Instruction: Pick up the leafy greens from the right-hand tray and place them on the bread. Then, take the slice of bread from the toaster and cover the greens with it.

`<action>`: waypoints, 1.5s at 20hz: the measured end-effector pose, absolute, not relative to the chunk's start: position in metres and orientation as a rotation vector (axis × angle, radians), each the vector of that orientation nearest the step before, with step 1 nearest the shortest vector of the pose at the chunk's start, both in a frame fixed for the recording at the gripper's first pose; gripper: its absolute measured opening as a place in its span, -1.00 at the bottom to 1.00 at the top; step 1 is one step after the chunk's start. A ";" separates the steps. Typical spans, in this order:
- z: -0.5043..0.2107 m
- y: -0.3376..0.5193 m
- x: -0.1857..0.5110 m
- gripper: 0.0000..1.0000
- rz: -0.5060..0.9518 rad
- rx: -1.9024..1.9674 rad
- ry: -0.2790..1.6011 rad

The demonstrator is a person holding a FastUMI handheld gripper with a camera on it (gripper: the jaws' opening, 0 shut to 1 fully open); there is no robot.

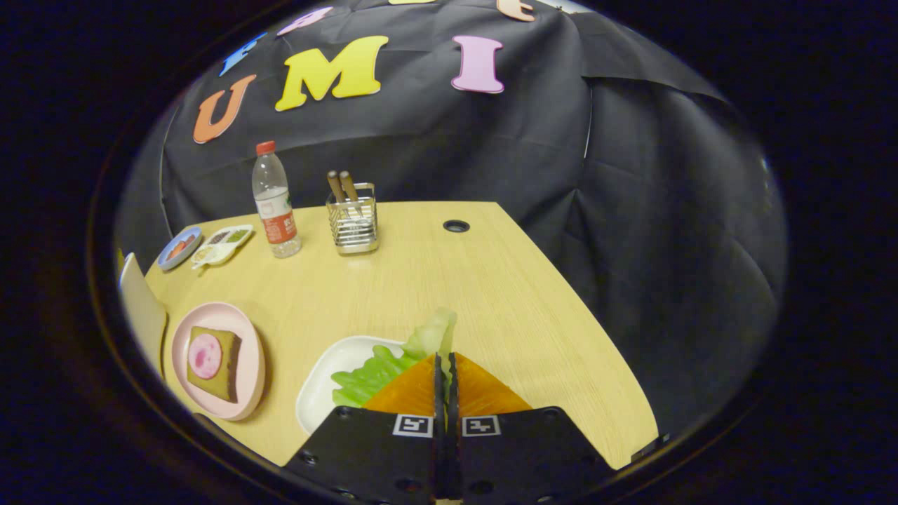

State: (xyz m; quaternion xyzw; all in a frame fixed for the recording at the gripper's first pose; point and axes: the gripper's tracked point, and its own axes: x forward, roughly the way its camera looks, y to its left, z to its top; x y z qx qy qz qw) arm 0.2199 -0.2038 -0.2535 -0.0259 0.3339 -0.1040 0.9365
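Between tool fingers: leafy greens.

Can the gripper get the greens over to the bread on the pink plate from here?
Probably yes. The gripper is shut on the leafy greens above the white tray, and only bare table lies between it and the bread on the pink plate.

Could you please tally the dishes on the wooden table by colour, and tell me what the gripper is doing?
Pink round plate holding the bread slice: 1
White trays, one under the green leafy lettuce, one far divided tray: 2
Blue small dish: 1
Total: 4
The gripper is shut on the lettuce.
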 end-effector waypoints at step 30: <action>-0.161 0.059 0.148 -0.99 0.158 -0.201 0.496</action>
